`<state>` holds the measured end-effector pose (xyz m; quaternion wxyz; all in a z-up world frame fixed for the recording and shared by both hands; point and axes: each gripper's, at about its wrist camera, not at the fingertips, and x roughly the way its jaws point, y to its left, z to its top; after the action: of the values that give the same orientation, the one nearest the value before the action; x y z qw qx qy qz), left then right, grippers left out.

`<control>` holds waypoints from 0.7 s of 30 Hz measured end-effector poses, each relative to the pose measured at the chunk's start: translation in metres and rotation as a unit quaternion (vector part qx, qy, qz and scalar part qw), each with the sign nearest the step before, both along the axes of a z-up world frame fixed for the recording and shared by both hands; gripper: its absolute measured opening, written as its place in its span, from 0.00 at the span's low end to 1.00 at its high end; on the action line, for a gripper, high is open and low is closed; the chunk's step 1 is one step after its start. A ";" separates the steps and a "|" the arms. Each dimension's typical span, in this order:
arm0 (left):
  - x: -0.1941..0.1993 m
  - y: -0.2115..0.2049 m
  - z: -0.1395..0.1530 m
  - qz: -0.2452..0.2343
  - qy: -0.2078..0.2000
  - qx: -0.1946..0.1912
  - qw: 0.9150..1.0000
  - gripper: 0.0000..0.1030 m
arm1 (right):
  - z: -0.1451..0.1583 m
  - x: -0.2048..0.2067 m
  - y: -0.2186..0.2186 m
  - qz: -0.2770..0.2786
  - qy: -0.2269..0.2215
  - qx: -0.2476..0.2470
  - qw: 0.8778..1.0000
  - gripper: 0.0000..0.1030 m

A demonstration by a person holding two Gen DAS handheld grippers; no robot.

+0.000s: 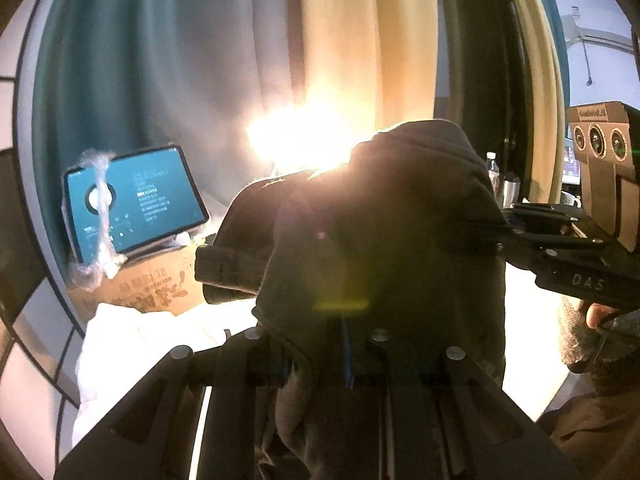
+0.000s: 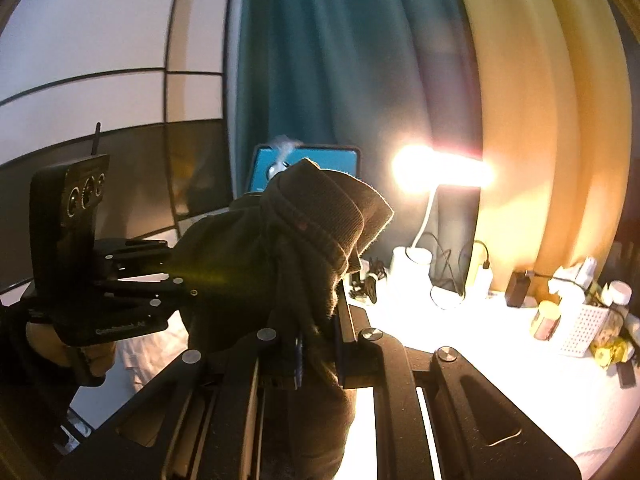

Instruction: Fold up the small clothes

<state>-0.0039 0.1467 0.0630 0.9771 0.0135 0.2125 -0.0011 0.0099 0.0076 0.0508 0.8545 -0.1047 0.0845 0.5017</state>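
A dark grey-brown knit garment (image 1: 384, 220) with a ribbed hem hangs bunched in the air between both grippers. My left gripper (image 1: 348, 344) is shut on its lower folds, and the cloth hides the fingertips. From the right edge of the left wrist view, my right gripper (image 1: 500, 240) pinches the same piece. In the right wrist view the garment (image 2: 304, 232) drapes over my right gripper (image 2: 320, 336), which is shut on it. There my left gripper (image 2: 180, 280) comes in from the left with a hand on its grip, its tips buried in the cloth.
A lit tablet (image 1: 136, 204) leans on a cardboard box (image 1: 160, 288) at the back left, above a white cloth (image 1: 132, 344). A bright desk lamp (image 2: 436, 168), cables, a white basket (image 2: 584, 328) and jars crowd the right of the table. Curtains hang behind.
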 end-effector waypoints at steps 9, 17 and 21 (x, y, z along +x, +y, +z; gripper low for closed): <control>0.034 0.021 -0.025 0.010 0.037 -0.021 0.999 0.16 | -0.022 0.051 0.028 -0.008 0.042 -0.022 0.999 0.12; 0.065 0.041 -0.053 0.025 0.072 -0.037 0.996 0.16 | -0.044 0.099 0.056 -0.014 0.084 -0.043 0.995 0.12; 0.082 0.051 -0.069 0.029 0.096 -0.045 0.994 0.16 | -0.058 0.123 0.072 -0.018 0.104 -0.056 0.993 0.12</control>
<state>0.0776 0.1978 -0.0064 0.9515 -0.0372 0.3051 0.0166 0.1326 0.0792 -0.0067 0.8425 -0.0975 0.2029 0.4894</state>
